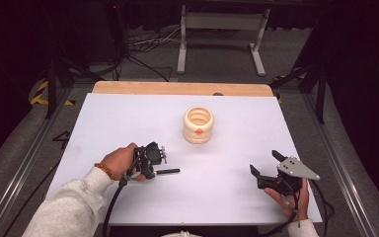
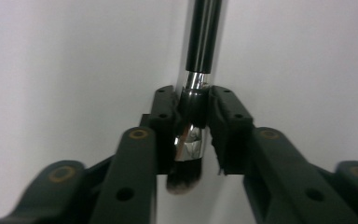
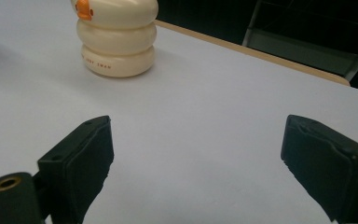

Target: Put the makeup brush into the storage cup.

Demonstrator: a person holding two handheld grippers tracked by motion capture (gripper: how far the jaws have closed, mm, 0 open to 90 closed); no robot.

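- I see the white table (image 1: 128, 118) taking up most of the high view, with a wooden strip (image 1: 177, 88) along its far edge.
- The cream ribbed holder (image 1: 198, 125) stands upright past the middle of the table, its mouth facing up; an orange mark (image 3: 84, 8) sits on its side in the right gripper view.
- My right gripper (image 1: 265, 165) rests low at the near right corner in the person's right hand (image 1: 296, 197), jaws spread wide with nothing between them, well apart from the holder.
- My left gripper (image 2: 193, 116) sits at the near left, held by the left hand (image 1: 118, 160), and has its jaws clamped on the makeup brush (image 2: 193, 107).
- The brush lies low over the table: the pads grip its silver ferrule (image 2: 189, 142), the dark bristles point back toward the camera, and the black handle (image 1: 167, 171) sticks out to the right.
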